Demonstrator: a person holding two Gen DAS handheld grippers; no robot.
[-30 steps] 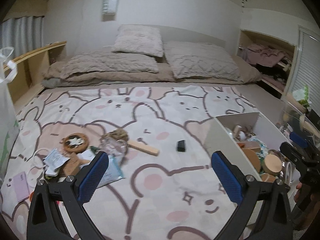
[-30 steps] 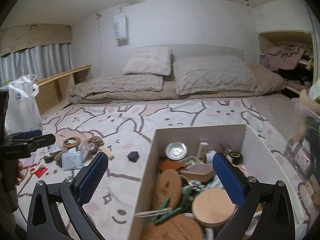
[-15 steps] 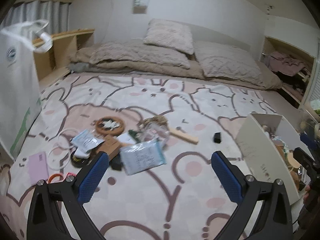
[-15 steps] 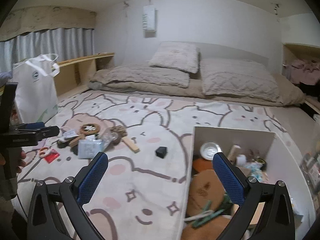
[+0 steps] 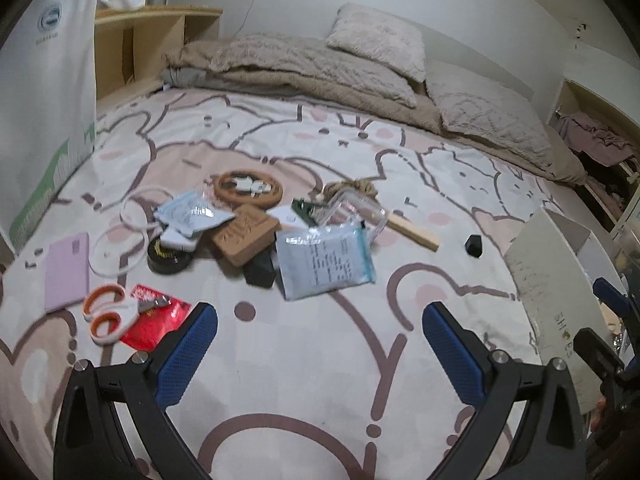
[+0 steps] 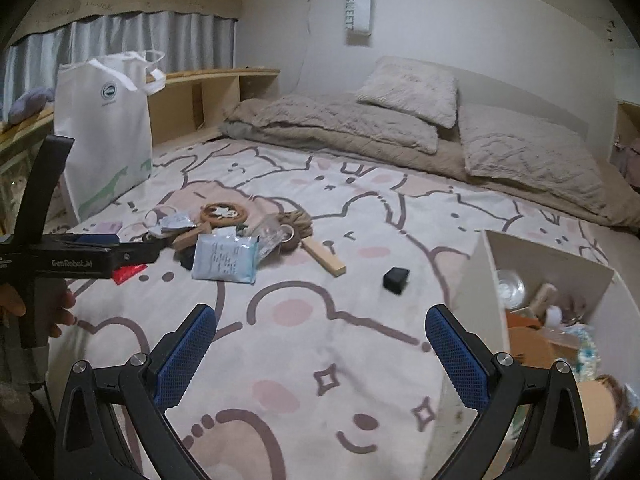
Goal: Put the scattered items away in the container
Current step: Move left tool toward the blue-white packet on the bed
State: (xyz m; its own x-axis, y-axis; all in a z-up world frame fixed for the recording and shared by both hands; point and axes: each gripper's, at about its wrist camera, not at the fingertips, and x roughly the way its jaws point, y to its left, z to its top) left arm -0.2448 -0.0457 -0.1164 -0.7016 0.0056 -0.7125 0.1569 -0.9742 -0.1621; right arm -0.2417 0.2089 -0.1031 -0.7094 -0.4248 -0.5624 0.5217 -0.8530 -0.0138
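Left tongs (image 5: 320, 332): released, empty, above the bed (image 5: 304, 380).
Right tongs (image 6: 320, 336): released, empty.
Pile (image 5: 256, 232): on the bed, well apart from the box (image 6: 548, 256).
Left view only: scissors (image 5: 106, 312).
Right view only: inside of the box, part-filled.

Open bedspread (image 5: 320, 360) ahead — clutter pile (image 5: 256, 232) beyond, box (image 6: 520, 264) right.
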